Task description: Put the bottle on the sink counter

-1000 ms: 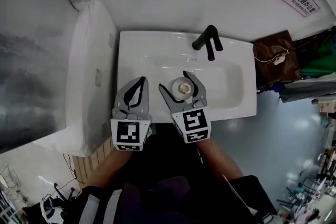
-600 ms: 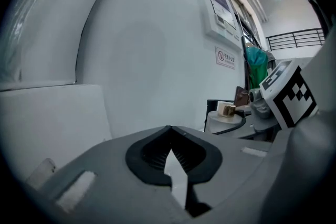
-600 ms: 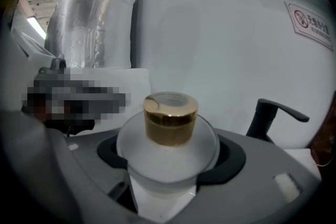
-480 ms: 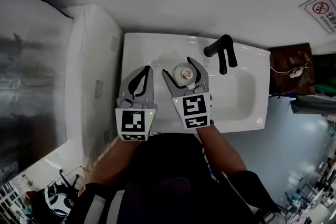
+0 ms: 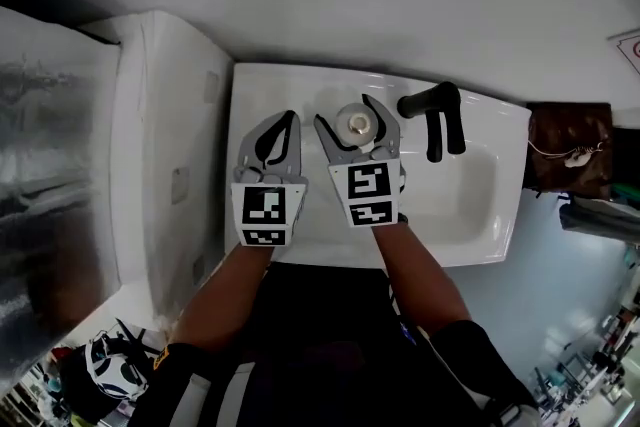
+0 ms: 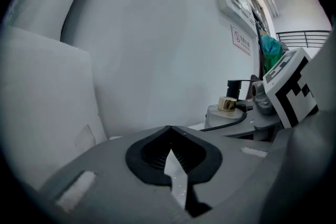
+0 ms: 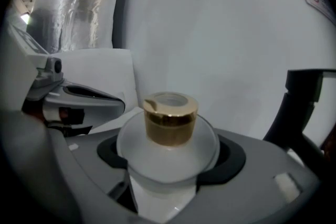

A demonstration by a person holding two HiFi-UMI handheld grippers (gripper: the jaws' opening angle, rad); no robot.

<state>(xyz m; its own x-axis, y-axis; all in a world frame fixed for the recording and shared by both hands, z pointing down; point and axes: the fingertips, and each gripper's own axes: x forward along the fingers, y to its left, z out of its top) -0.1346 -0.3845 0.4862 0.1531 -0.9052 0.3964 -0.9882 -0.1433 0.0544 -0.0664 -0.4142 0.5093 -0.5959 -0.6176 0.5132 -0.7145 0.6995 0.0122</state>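
Note:
A frosted white bottle (image 5: 356, 123) with a gold cap (image 7: 169, 117) stands upright between the jaws of my right gripper (image 5: 357, 122), which is shut on its round body (image 7: 167, 152). In the head view it is over the back left part of the white sink counter (image 5: 300, 83), left of the black tap (image 5: 437, 113). My left gripper (image 5: 279, 132) is just left of it, shut with nothing between its fingers (image 6: 170, 165). The left gripper view shows the bottle (image 6: 226, 108) off to its right.
A white cabinet or appliance (image 5: 165, 155) stands against the sink's left side. A white wall runs behind the counter. A brown bag (image 5: 568, 150) lies right of the sink. The basin (image 5: 460, 195) lies under and right of the tap.
Both grippers have moved toward the back of the sink. The bottle went with the right gripper, from over the basin to the back left by the tap.

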